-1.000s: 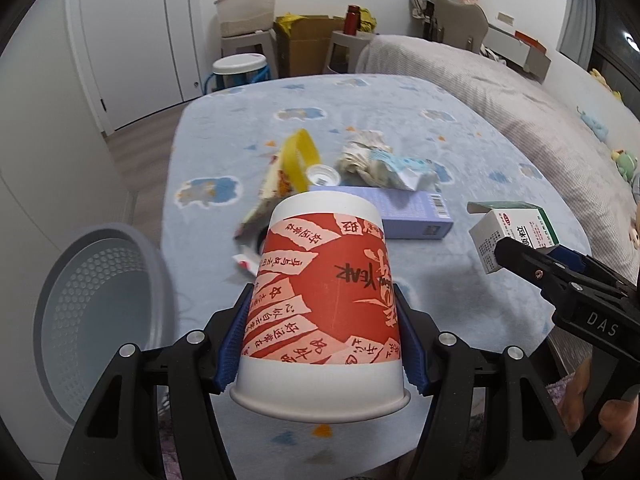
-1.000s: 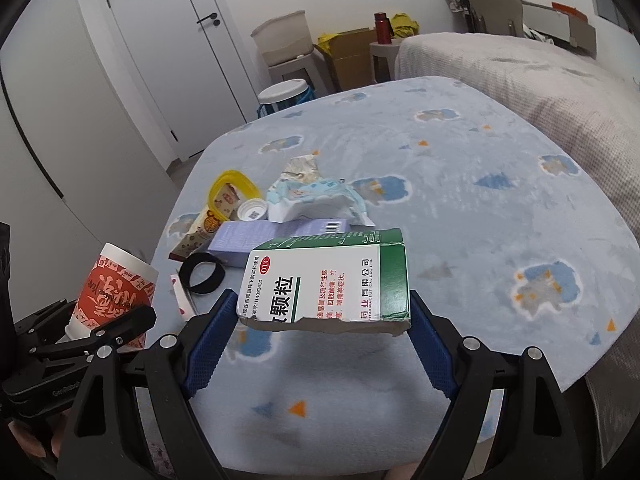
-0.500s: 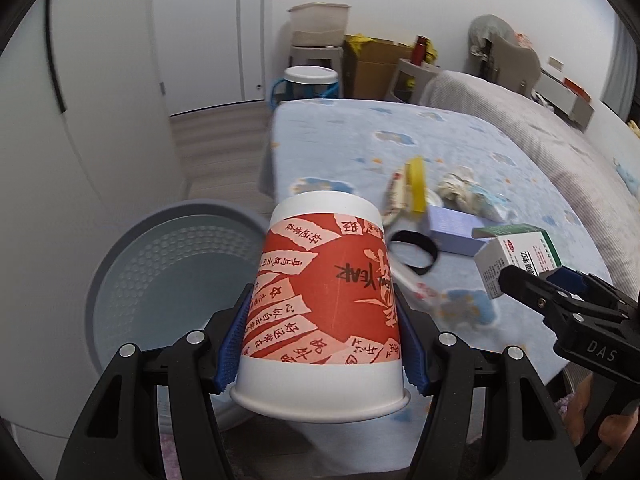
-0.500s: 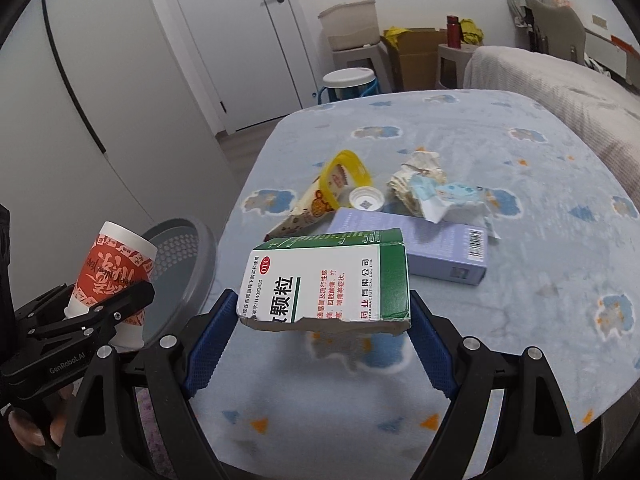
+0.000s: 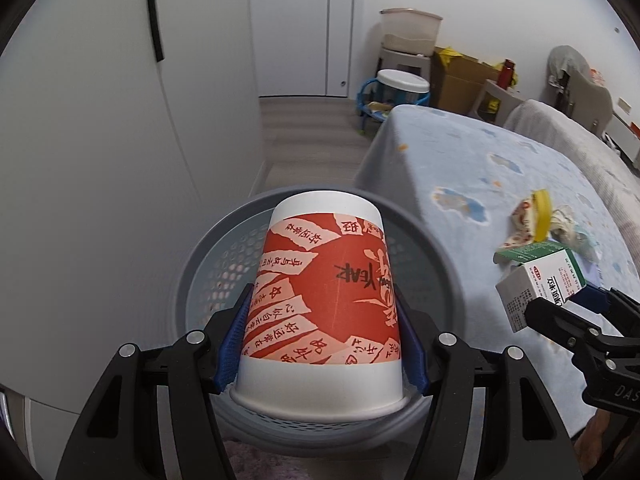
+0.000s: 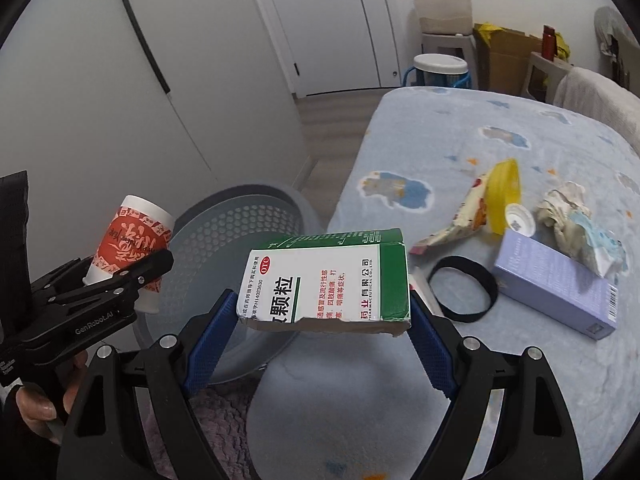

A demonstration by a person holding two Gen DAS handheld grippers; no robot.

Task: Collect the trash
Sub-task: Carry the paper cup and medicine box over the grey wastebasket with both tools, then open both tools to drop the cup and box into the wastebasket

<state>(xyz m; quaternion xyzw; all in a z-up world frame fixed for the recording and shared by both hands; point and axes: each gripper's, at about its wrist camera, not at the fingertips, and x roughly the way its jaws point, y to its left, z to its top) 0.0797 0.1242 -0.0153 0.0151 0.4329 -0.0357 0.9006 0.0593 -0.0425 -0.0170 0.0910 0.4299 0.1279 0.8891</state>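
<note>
Red-and-white printed paper cup (image 5: 320,304), upside down, sits clamped between our left gripper's (image 5: 324,340) blue pads, above the round grey perforated plastic bin (image 5: 192,272). Our right gripper (image 6: 324,328) squeezes a green-and-white cardboard medicine box (image 6: 326,280) beside the bin, over the blue blanket's (image 6: 460,120) edge.

The right gripper (image 6: 324,320) clamps a green-and-white medicine box (image 6: 326,280) beside the grey perforated bin (image 6: 240,240), while the left gripper (image 6: 132,276) grips a red paper cup (image 6: 134,236).
</note>
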